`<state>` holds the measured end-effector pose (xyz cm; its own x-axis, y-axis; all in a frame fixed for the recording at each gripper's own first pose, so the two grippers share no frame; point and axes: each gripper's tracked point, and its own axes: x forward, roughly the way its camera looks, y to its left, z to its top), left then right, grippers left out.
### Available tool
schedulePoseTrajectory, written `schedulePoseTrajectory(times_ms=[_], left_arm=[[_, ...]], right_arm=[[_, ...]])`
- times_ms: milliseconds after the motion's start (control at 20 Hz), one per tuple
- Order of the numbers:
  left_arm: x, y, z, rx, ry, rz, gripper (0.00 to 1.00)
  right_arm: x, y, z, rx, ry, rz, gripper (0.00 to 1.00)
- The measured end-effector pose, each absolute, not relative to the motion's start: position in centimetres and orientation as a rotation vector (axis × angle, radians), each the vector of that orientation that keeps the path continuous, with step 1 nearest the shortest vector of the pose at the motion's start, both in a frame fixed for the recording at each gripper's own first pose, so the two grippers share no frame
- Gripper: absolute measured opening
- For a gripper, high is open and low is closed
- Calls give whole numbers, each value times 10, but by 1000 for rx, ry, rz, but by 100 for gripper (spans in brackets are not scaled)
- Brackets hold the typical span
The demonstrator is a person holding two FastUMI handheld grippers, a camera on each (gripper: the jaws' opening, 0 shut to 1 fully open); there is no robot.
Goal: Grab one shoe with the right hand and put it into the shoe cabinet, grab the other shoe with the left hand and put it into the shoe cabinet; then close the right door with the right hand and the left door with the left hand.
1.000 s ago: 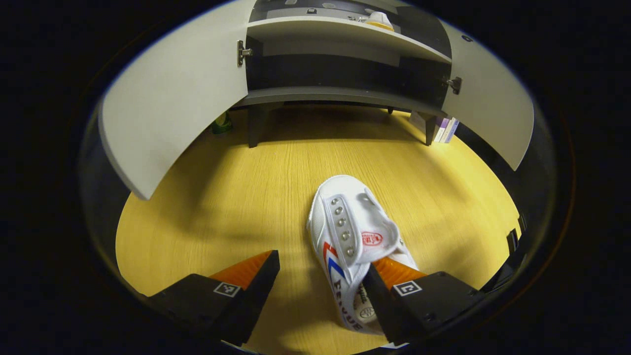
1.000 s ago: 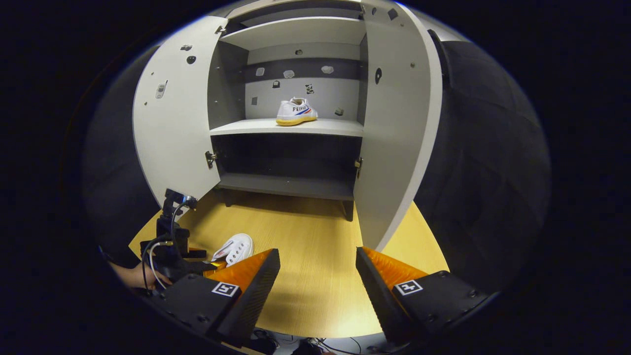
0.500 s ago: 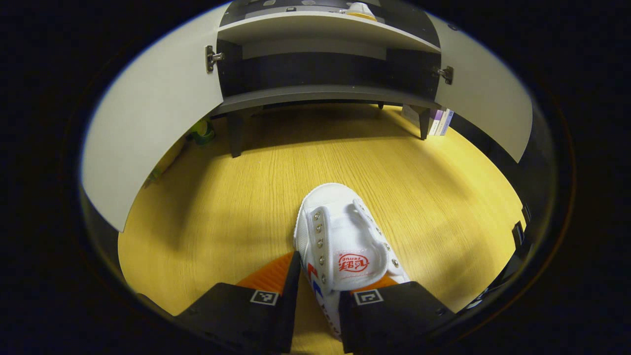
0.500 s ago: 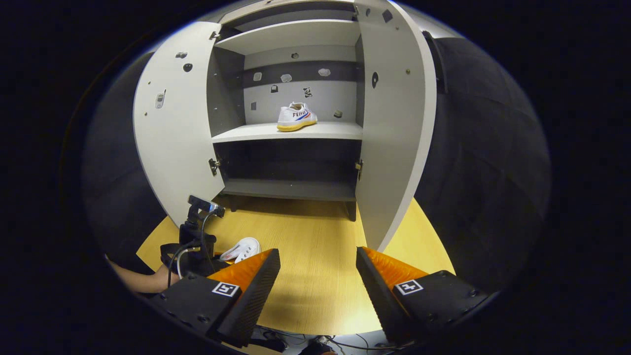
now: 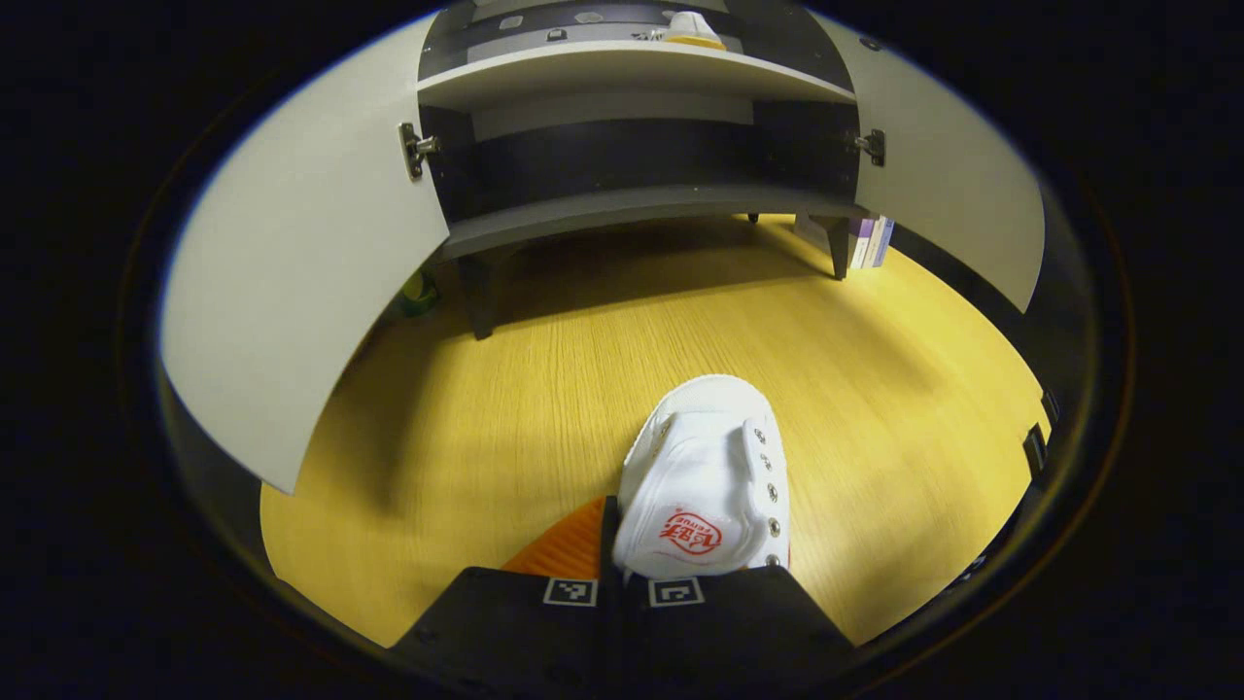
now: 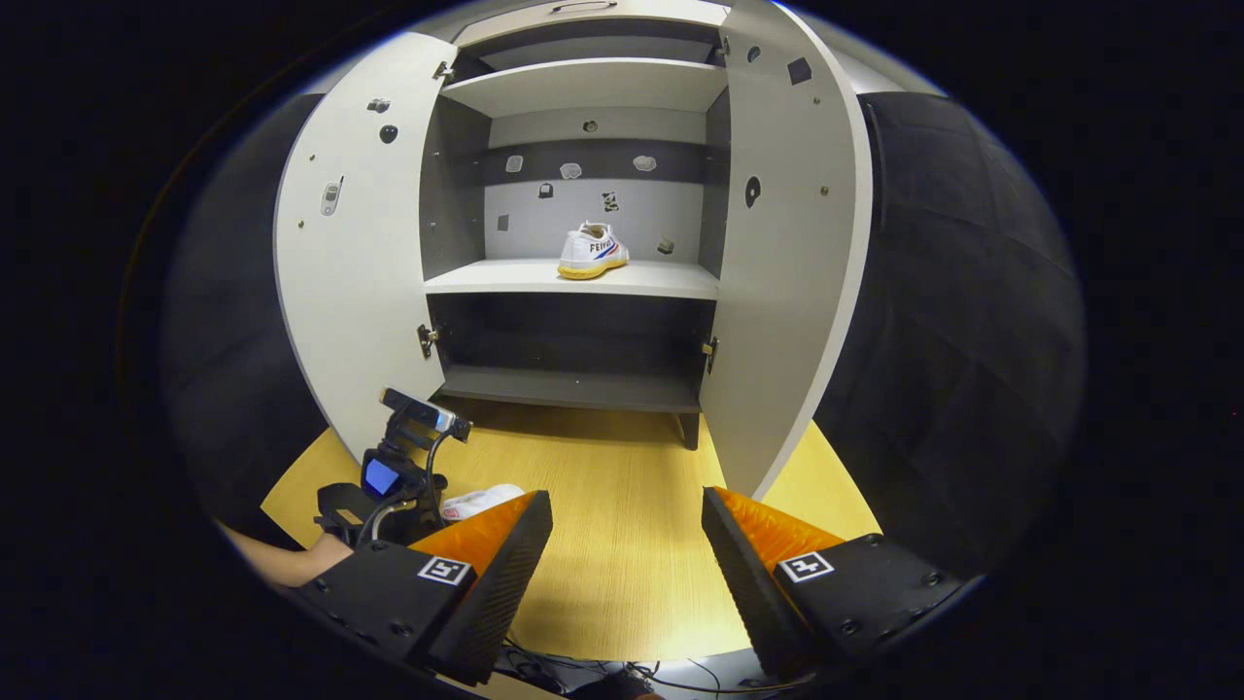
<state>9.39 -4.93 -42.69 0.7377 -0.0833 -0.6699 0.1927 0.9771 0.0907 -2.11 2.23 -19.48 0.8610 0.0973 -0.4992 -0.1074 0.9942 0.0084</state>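
Shoe cabinet [image 6: 573, 277] stands at the far end of the desk [image 6: 622, 544], both doors swung open: left door [image 6: 355, 262] to the left, right door [image 6: 787, 262] to the right. One shoe [image 6: 593, 251] sits on the middle shelf [image 6: 505, 280], right of centre, near the back wall. Second shoe [image 5: 705, 481] lies on the desk in front of the cabinet, its heel end between the fingers of the left gripper [image 5: 622, 569]. Right gripper [image 6: 627, 544] hangs over the desk's near edge, facing the cabinet, with the left gripper to its left. Books [image 5: 870, 241] stand behind the cabinet's right leg.

Left gripper [image 5: 622, 569] clamped closed; right gripper [image 6: 627, 544] spread wide.
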Motion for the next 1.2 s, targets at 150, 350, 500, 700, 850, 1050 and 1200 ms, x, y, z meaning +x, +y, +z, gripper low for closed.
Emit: schedulePoseTrajectory(times_ms=[150, 350, 500, 700, 850, 1050, 1200], left_arm=[[102, -49, -391, 148, 710, -133, 5], [114, -50, -306, 133, 663, -76, 5], [130, -56, -234, 135, 608, -50, 4], [173, -63, -139, 101, 533, -8, 5], [217, -60, -93, 92, 496, 24, 5], [285, -49, -67, 46, 475, 73, 5], [338, -41, -60, 96, 476, 89, 5]], right_arm=[[-11, 22, -193, -14, 502, 137, 99], [10, 14, -195, 15, 479, 192, 99], [19, 11, -206, 7, 472, 264, 99], [22, 8, -213, 22, 465, 365, 98], [24, 6, -214, 28, 445, 428, 99], [27, 7, -210, 41, 418, 481, 99], [38, 14, -207, 46, 413, 497, 99]])
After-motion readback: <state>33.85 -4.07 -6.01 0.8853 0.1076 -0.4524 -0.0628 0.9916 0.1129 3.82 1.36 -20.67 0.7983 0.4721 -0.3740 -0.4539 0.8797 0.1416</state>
